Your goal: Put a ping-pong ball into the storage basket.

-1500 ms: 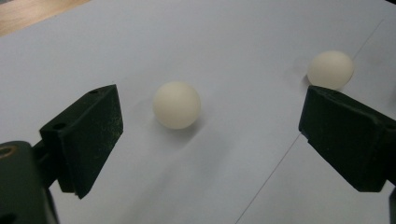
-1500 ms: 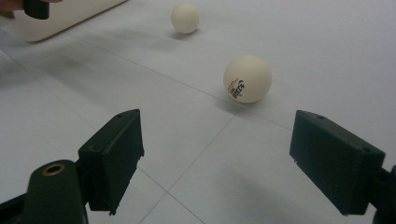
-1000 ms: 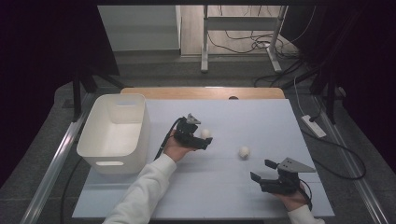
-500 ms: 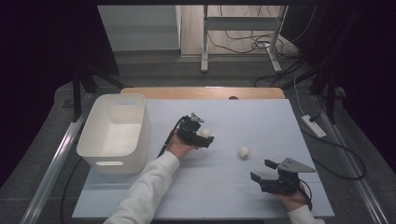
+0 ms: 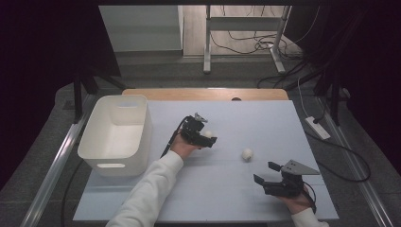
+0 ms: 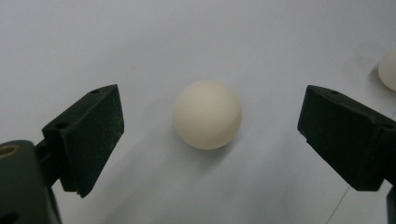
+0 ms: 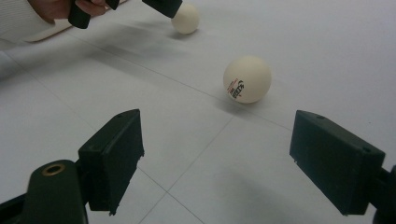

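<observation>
Cream-white ball [image 6: 208, 114] lies on the table midway between the left gripper [image 6: 210, 140]'s spread jaws, untouched; a second ball [image 7: 247, 79] sits ahead of the right gripper [image 7: 233, 158]'s spread jaws; nothing is grasped yet, and the bin [image 5: 94, 142] looks empty.

Overhead view; two close table-level views

a plain cream ball [image 6: 208, 114] lies on the surface mid-way between my left tongs' [image 6: 208, 140] spread jaws, touching neither; a second ball [image 7: 247, 79], printed, rests nearer the right edge.
</observation>
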A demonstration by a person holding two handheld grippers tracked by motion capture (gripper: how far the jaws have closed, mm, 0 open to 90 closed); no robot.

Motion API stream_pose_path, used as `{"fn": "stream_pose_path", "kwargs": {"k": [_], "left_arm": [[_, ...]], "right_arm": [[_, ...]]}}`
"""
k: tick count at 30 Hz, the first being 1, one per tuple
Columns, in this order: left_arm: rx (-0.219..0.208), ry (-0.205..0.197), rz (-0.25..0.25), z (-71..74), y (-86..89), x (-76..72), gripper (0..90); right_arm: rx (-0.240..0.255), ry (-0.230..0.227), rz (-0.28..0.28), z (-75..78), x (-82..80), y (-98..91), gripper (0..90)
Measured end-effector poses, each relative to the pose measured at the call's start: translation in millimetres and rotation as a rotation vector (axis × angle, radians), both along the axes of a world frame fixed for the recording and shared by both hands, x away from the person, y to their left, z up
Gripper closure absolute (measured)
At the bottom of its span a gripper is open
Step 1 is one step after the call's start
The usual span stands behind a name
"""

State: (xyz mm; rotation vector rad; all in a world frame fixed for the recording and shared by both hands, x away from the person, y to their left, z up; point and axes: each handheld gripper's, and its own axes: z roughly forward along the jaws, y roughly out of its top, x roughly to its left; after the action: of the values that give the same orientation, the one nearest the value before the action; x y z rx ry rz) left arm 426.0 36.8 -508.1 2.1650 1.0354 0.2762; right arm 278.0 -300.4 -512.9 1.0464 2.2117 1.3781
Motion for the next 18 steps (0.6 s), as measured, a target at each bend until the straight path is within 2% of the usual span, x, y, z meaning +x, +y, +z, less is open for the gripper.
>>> {"fn": "stream_pose_path", "kwargs": {"k": [18], "left_arm": [[0.002,0.036,-0.023,-12.2,-3.1,9.4,17.1]], "right_arm": [[0.001,0.003,-0.001,-0.2,0.2,0.0,17.5]]}}
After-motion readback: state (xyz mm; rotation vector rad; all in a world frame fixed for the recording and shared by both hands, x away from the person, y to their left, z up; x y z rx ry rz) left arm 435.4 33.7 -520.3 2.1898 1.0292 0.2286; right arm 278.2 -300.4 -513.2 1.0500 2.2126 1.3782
